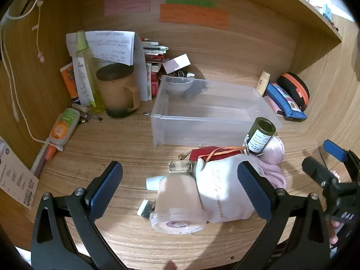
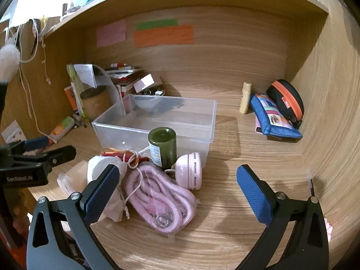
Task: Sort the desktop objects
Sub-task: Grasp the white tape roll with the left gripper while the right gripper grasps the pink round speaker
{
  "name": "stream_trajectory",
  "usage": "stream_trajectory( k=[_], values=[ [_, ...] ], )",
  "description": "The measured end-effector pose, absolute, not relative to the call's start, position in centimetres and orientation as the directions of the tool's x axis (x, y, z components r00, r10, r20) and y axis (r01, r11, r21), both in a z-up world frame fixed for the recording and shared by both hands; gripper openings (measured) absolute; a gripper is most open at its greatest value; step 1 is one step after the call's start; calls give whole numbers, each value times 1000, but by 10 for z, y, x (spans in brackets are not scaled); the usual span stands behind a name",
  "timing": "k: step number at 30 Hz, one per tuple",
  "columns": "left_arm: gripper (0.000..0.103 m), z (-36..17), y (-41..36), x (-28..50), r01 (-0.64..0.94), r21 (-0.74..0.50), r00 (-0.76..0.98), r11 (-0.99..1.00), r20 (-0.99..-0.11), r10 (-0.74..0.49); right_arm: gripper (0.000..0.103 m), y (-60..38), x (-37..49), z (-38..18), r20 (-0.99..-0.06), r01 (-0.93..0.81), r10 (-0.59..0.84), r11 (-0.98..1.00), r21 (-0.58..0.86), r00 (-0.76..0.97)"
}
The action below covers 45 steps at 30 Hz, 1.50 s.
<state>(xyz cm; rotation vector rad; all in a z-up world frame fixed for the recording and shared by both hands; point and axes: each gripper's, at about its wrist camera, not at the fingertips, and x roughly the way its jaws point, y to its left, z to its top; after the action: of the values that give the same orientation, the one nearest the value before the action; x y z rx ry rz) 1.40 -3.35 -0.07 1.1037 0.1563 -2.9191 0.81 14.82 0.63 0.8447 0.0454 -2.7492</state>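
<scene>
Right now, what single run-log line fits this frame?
stage: pre-grasp | left gripper: open, over pile | right gripper: open, empty | clear bin: empty | green bottle: upright by bin

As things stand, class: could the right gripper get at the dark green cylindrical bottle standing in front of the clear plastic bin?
Probably yes. The right gripper is open, and the dark green bottle stands upright with its top free. But the coiled pink rope lies between them, so it would likely need to reach over.
</scene>
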Motion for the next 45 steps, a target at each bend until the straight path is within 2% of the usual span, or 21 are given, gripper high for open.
stream_trajectory(
  k=[7, 17, 20, 25, 28, 33, 34, 36, 43, 44, 45],
  values=[
    [103, -9, -44, 27, 14, -133, -740, -991, -667, 79, 103, 162, 7, 6, -543, 247, -243, -967, 67, -804],
    [103, -47, -45, 44, 68, -91, -689, -994, -724, 19, 103, 176, -14, -10, -585, 210, -240, -970, 120, -775],
    [103, -58, -44, 46, 73, -92, -674, -993, -738, 18, 98, 176, -21, -18, -609, 198, -219, -975, 103, -762],
    [103, -68, -42, 41, 85, -95, -675, -992, -738, 13, 81, 173, -38, -33, -658, 181, -195, -979, 91, -727],
    [103, -69, -40, 38, 77, -87, -685, -993, -728, 11, 77, 174, -47, -39, -676, 191, -218, -975, 115, -704],
    [96, -72, -36, 32, 37, -104, -684, -994, -728, 50, 67, 174, -59, -46, -706, 196, -240, -970, 145, -667],
    [95, -72, -35, 30, 34, -107, -684, -994, -727, 55, 67, 174, -62, -46, -708, 201, -256, -966, 162, -658],
    [88, -75, -34, 27, 30, -106, -679, -994, -732, 58, 66, 172, -65, -47, -712, 207, -268, -963, 174, -649],
    [88, -79, -35, 21, 20, -132, -679, -991, -729, 83, 66, 155, -71, -54, -735, 249, -279, -956, 154, -618],
    [86, -78, -35, 22, 16, -134, -681, -991, -727, 87, 64, 153, -73, -57, -741, 253, -278, -956, 150, -611],
    [85, -78, -35, 22, 12, -136, -681, -991, -727, 91, 55, 152, -74, -59, -744, 253, -274, -956, 146, -610]
  ],
)
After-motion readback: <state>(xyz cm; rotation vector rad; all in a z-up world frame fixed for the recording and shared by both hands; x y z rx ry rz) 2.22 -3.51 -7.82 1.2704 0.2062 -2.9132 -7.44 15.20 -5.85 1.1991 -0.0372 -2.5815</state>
